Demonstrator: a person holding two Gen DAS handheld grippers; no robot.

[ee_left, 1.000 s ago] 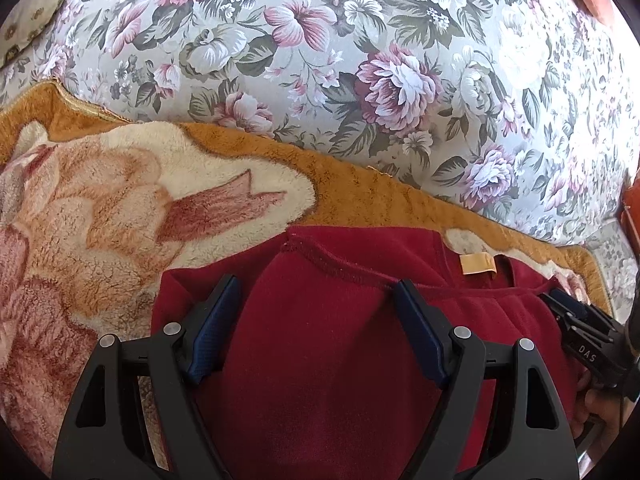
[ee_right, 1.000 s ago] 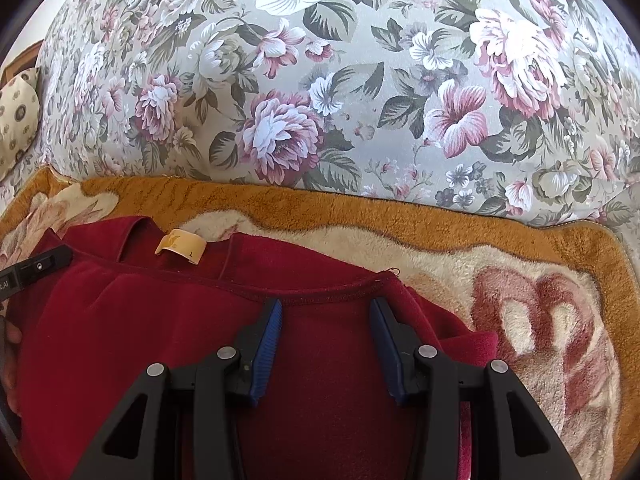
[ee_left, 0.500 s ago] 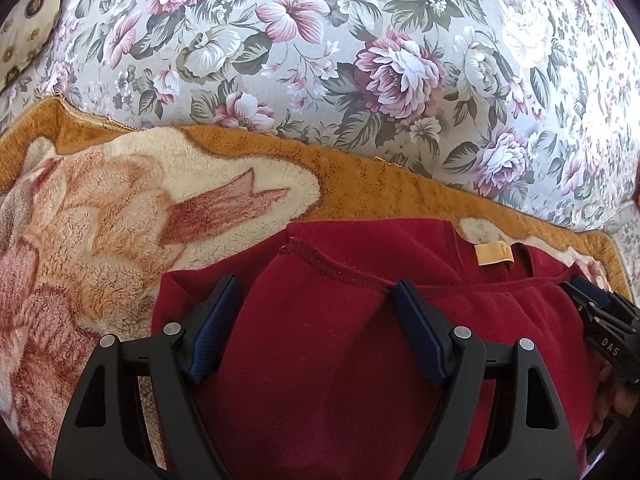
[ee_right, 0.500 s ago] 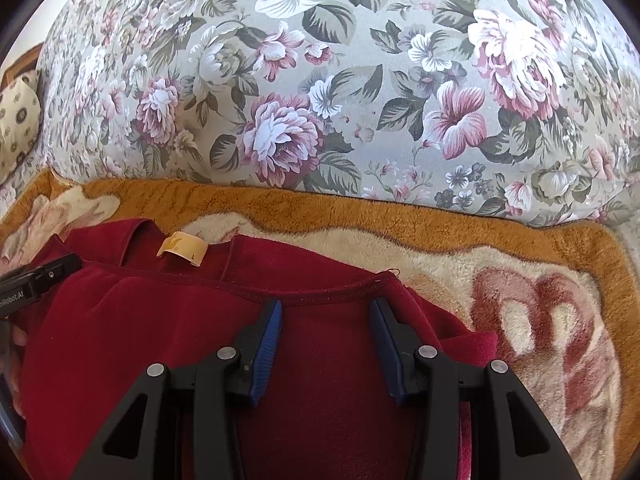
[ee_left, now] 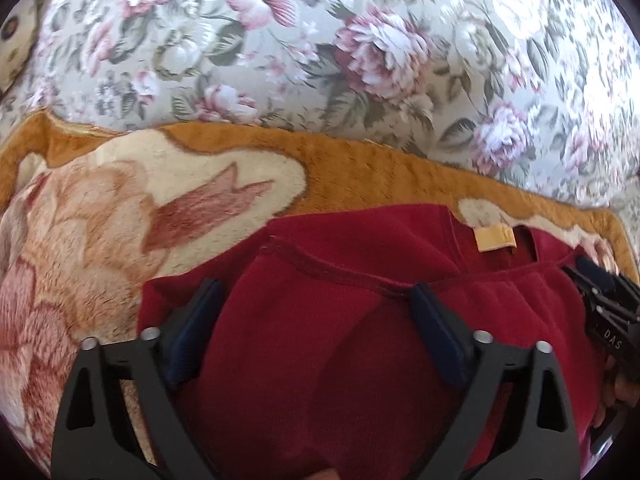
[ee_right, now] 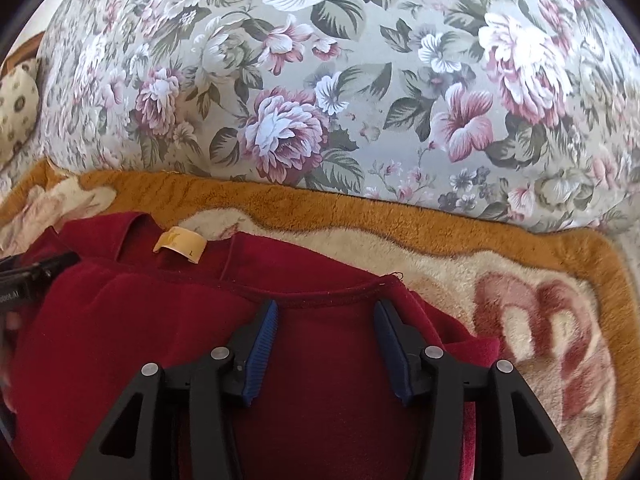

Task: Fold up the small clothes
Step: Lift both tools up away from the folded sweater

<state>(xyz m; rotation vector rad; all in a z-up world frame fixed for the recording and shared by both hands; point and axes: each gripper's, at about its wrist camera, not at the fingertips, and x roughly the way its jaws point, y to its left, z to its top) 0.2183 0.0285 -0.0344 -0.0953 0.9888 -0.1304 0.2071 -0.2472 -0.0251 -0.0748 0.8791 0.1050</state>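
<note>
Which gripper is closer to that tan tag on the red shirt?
It looks like the left, though it is close. The tag sits just beyond and right of the left gripper. From the right gripper, it lies further off to the left.

Dark red fleece garment [ee_left: 320,360], folded over with a stitched hem edge on top, tan neck label [ee_left: 495,239] exposed at the collar, lying flat on the orange-bordered plush blanket [ee_left: 360,168], near its far border.

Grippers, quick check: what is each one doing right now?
Left gripper: open, jaws just widened, red garment lying between them, not pinched.
Right gripper: open, over the same garment, gripping nothing.
</note>
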